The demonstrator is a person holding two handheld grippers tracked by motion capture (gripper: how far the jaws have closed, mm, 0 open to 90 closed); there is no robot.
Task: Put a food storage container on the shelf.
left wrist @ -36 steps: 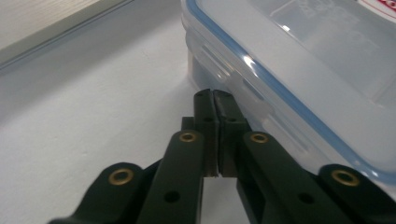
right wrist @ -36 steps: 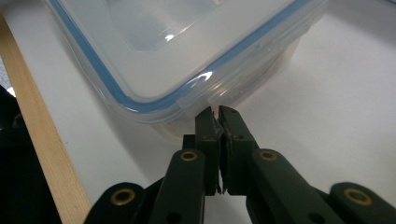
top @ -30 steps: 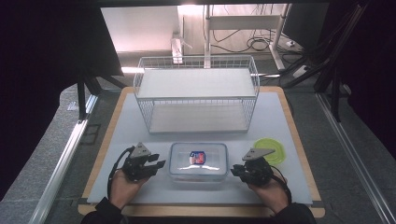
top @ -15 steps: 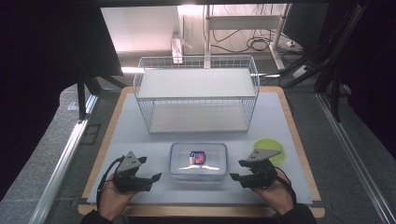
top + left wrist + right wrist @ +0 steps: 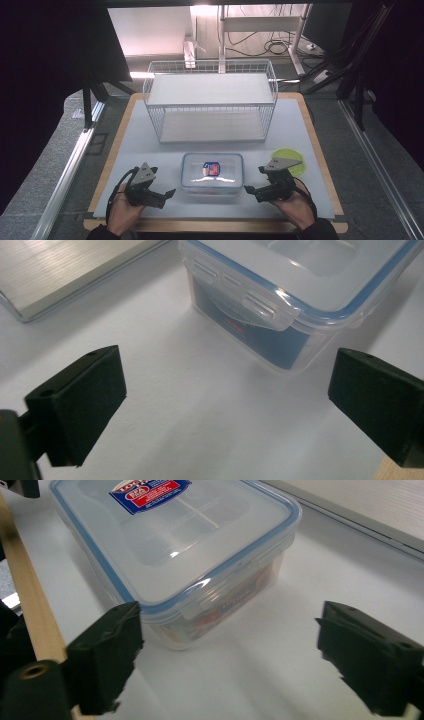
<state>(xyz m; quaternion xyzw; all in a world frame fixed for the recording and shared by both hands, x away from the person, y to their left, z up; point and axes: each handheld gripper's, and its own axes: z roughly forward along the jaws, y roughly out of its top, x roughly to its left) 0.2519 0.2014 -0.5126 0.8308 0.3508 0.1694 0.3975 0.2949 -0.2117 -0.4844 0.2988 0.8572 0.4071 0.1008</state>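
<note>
The clear lidded container (image 5: 212, 172) sits on the white worktop (image 5: 125, 145) between the two sets of jaws, touched by neither; what lies inside it is hard to make out through the cloudy plastic, only a dark blue shape low on one side in the left gripper view and reddish print in the right gripper view. The left gripper (image 5: 222, 405) has its jaws wide apart, the container's side latch (image 5: 245, 302) just ahead of the gap, and the container is cut off at the top edge; the right gripper (image 5: 227, 657) also stands wide, a container corner just ahead of its left jaw, with the red and blue lid label (image 5: 150, 491) partly cropped. From above, a wire basket (image 5: 210, 100) stands well beyond the jaws, a green disc (image 5: 289, 159) lies beside the right gripper partly under its grey plate; the room around is dark, with cables on the floor behind.
</note>
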